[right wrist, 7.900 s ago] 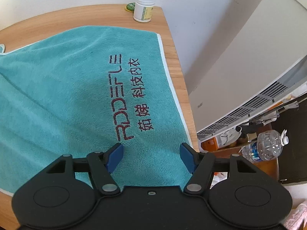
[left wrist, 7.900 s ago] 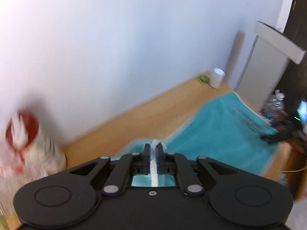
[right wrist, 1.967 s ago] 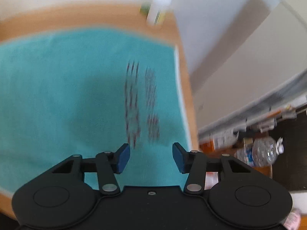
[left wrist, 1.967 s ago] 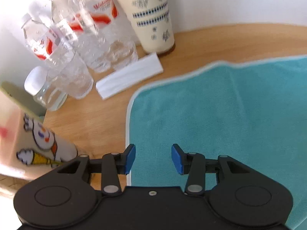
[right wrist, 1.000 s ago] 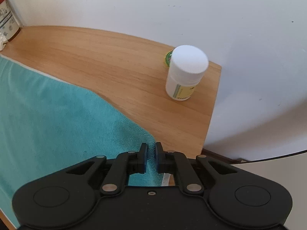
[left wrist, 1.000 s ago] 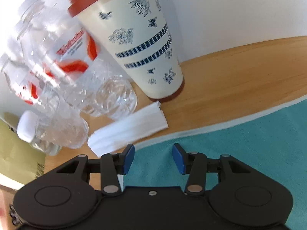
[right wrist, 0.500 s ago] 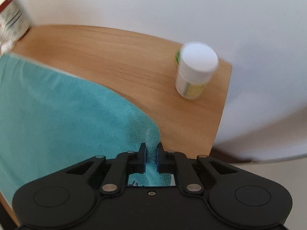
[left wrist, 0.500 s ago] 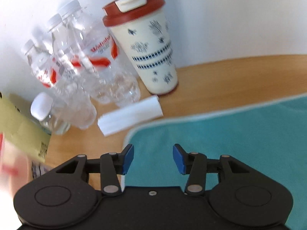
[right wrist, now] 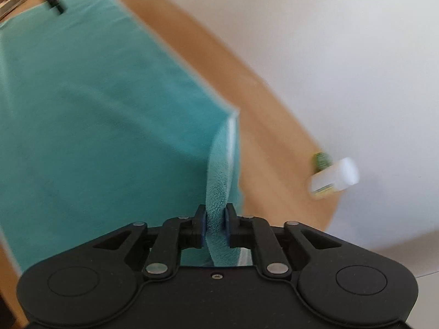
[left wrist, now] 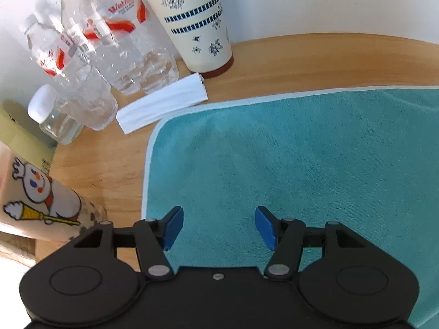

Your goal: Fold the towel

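Teal terry towel (left wrist: 288,164) lies flat on the wooden table (left wrist: 301,52), white-piped rounded corner just left of the spread left gripper (left wrist: 218,227). One corner is pinched and lifted by the right gripper (right wrist: 216,223), so that side is nearer folding. Right view blurred.

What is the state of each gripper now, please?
Left gripper: open, holding nothing, above the towel.
Right gripper: closed on the towel's edge.

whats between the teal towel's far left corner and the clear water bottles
A folded white paper strip on bare wooden table, between teal towel and clear plastic bottles, in the left wrist view.
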Available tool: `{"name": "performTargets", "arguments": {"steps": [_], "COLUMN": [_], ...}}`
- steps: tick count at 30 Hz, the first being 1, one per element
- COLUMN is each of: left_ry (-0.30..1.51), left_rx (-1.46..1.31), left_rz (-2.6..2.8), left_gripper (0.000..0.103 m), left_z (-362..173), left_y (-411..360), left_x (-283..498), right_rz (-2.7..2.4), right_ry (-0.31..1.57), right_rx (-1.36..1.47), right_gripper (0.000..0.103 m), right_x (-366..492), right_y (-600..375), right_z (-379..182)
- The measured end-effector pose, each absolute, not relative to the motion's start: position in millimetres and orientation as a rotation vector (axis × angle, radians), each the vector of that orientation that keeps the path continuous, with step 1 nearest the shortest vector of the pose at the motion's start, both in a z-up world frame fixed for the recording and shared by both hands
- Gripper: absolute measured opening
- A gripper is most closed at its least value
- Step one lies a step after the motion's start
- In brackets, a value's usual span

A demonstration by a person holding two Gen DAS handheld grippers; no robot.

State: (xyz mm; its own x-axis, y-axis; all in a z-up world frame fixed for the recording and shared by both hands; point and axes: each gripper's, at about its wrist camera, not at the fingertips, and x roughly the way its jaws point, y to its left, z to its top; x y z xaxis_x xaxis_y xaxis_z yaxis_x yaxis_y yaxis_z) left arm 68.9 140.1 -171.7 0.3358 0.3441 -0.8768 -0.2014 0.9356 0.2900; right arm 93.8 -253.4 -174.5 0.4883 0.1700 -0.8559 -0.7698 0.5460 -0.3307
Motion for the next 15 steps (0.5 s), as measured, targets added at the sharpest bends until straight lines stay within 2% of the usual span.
{"name": "performTargets", "arguments": {"steps": [2,3,4,9,15], "left_ry": [1.176,1.176,1.175,1.169,1.174], "left_rx": [0.134,0.131,0.123,0.085,0.071], "left_rz": [0.358,0.358,0.360,0.379,0.361], "left_gripper": [0.066,0.067,0.067,0.075,0.075], "left_z": [-172.5,-172.6,-172.5,-172.7,-172.6], "left_y": [143.7,145.1,147.0,154.0,157.4], "left_x": [70.3,71.2,71.9,74.5,75.1], "right_rz": [0.665,0.658,0.648,0.628,0.565], "right_ry": [0.883,0.886,0.889,0.957,1.105], "right_rx": [-0.719,-0.695,-0.674,-0.505,-0.362], "right_gripper": [0.025,0.033,0.034,0.038,0.037], "right_x": [92.2,92.6,93.1,104.3,123.2], "right_y": [-259.1,-262.5,-265.8,-279.8,-288.4], "right_z": [-162.7,-159.8,-157.6,-159.6,-203.8]}}
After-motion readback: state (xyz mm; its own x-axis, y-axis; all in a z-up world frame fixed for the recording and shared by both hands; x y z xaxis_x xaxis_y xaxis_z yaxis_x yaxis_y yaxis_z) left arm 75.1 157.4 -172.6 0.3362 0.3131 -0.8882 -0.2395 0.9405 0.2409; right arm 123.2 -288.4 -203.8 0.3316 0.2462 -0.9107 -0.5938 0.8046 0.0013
